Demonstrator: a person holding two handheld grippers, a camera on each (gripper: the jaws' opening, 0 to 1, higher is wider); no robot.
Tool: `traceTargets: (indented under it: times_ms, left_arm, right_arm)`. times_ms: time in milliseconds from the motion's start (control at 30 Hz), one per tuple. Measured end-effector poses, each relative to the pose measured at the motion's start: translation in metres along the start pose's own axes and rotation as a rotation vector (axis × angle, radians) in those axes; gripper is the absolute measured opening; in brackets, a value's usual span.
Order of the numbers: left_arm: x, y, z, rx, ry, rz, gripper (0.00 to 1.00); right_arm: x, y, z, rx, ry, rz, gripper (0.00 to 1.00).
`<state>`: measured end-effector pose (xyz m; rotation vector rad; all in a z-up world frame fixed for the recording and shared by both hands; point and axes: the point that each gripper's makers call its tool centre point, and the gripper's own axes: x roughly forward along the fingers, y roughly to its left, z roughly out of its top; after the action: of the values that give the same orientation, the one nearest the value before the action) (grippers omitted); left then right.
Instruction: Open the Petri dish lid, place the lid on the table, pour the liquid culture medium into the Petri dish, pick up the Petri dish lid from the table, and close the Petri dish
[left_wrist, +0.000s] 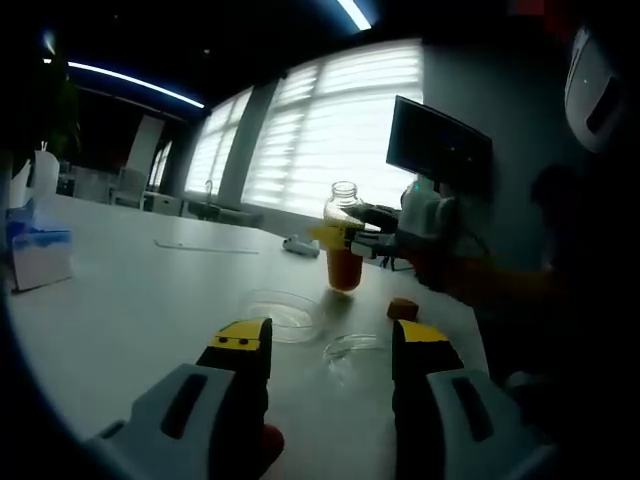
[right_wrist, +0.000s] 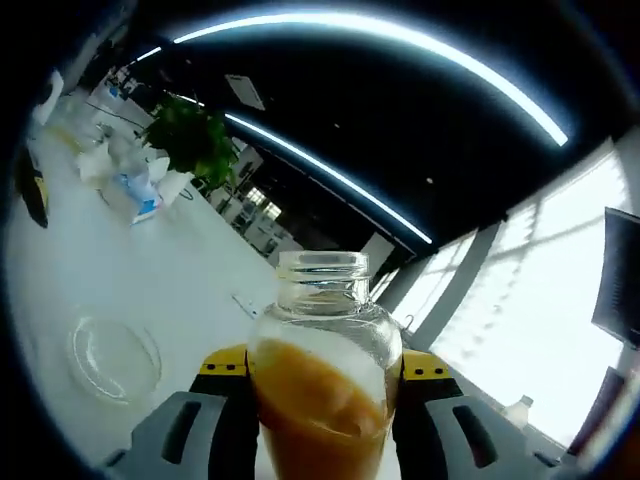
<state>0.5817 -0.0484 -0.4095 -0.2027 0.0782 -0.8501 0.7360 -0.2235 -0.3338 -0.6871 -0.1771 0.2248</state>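
Glass bottle of orange liquid, uncapped, clamped between right gripper jaws above the white table, beyond the open Petri dish and its lid lying just right; left gripper jaws apart, holding nothing.

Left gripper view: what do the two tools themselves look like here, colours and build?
The left tool has two chunky light grey jaws with dark slots, black inner faces and yellow caps marked in black. The right tool, seen across the table, is pale grey with yellow tips; its own view shows the same grey jaws and yellow caps.
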Motion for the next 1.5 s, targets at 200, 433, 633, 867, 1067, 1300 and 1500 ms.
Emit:
traceTargets:
  times_ms: [200,433,633,867,1067,1300,1500]
  left_arm:
    - [0.000,0.000,0.000,-0.001,0.001,-0.001,0.40]
    - [0.000,0.000,0.000,0.000,0.000,0.001,0.40]
    - [0.000,0.001,0.001,0.001,-0.005,0.005,0.40]
    - [0.000,0.000,0.001,0.003,-0.004,0.004,0.40]
    - [0.000,0.001,0.001,0.003,-0.005,0.005,0.40]
    - [0.000,0.000,0.001,0.003,-0.004,0.003,0.40]
    - [0.000,0.000,0.001,0.002,-0.005,0.003,0.40]
  right_arm:
    - [-0.004,0.009,0.005,-0.050,-0.019,0.006,0.48]
    - [-0.004,0.018,0.007,-0.115,-0.025,0.020,0.48]
    - [-0.005,0.027,0.002,-0.208,-0.020,0.029,0.48]
    - [-0.005,0.035,0.001,-0.261,-0.029,0.041,0.48]
    - [-0.003,0.040,-0.002,-0.307,-0.031,0.047,0.48]
    - [-0.002,0.039,-0.008,-0.339,-0.021,0.045,0.48]
    - [-0.001,0.044,-0.010,-0.366,-0.022,0.050,0.48]
